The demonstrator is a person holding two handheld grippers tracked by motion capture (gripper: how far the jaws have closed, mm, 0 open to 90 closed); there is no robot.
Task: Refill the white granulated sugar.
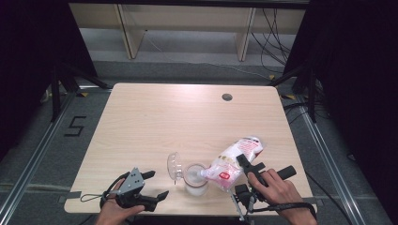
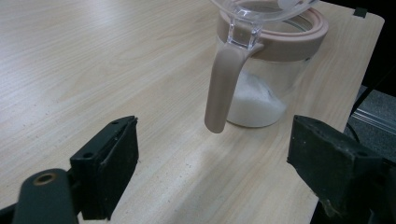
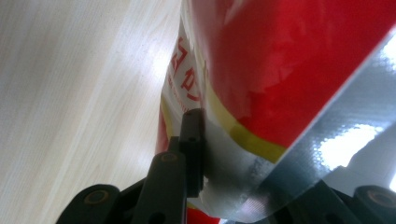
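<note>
White powder sits in the jar (image 1: 195, 180); right tool (image 1: 244, 174) pinches the tilted bag (image 1: 234, 161), left tool (image 1: 152, 185) spread wide.

Lab or recording studio, not home. Light wooden table (image 1: 155, 117) stands alone on grey floor (image 1: 56, 159), metal rails (image 1: 33, 159) running along both sides of table. Black "5" mark (image 1: 75, 126) on floor left of table. Black curtains (image 1: 28, 56) left and right of table. Black stand legs (image 1: 70, 79) near table's far corners. Loose cables (image 1: 277, 37) on floor beyond table, beside pale wooden shelf frame (image 1: 187, 23).
</note>
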